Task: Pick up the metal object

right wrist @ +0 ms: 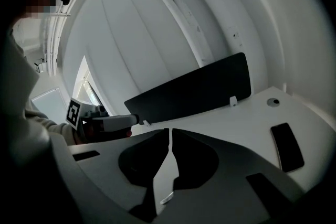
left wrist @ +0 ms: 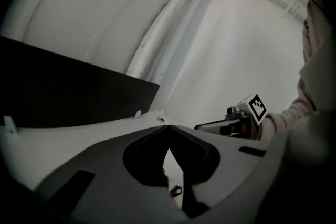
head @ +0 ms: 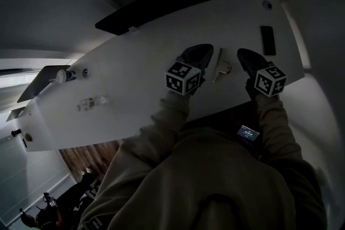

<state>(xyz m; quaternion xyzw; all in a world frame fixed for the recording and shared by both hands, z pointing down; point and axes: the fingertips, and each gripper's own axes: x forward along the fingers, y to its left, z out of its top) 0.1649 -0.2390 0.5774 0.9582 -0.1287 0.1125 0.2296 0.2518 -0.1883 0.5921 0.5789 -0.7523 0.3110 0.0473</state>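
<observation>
Both grippers are closed with nothing in them. In the left gripper view the left gripper (left wrist: 167, 127) has its tips meeting, with just a bare wedge of desk showing below where they touch. The right gripper (right wrist: 170, 131) is the same: only a hairline slit between the jaws and nothing pinched in it.

From the head view, the left gripper (head: 202, 53) and the right gripper (head: 245, 55) sit side by side low over the white desk (head: 135, 62), both pointing away from the person and tipped a bit downward. The marker cubes are at the near ends, and the beige sleeves (head: 161, 121) run straight back to the body, elbows tucked in.

The metal object (head: 221, 66) lies flat on the desk right between the two grippers, just beside each. Neither has hold of it, and I can't tell if either is brushing it. A silvery sliver (right wrist: 167, 198) that shows low in the right gripper's gap might be it, not sure.

Further out, a dark flat phone-like slab (head: 268, 40) lies ahead and to the right of the right gripper. A dark panel (head: 178, 0) stands along the desk's far edge, beyond both sets of tips.
</observation>
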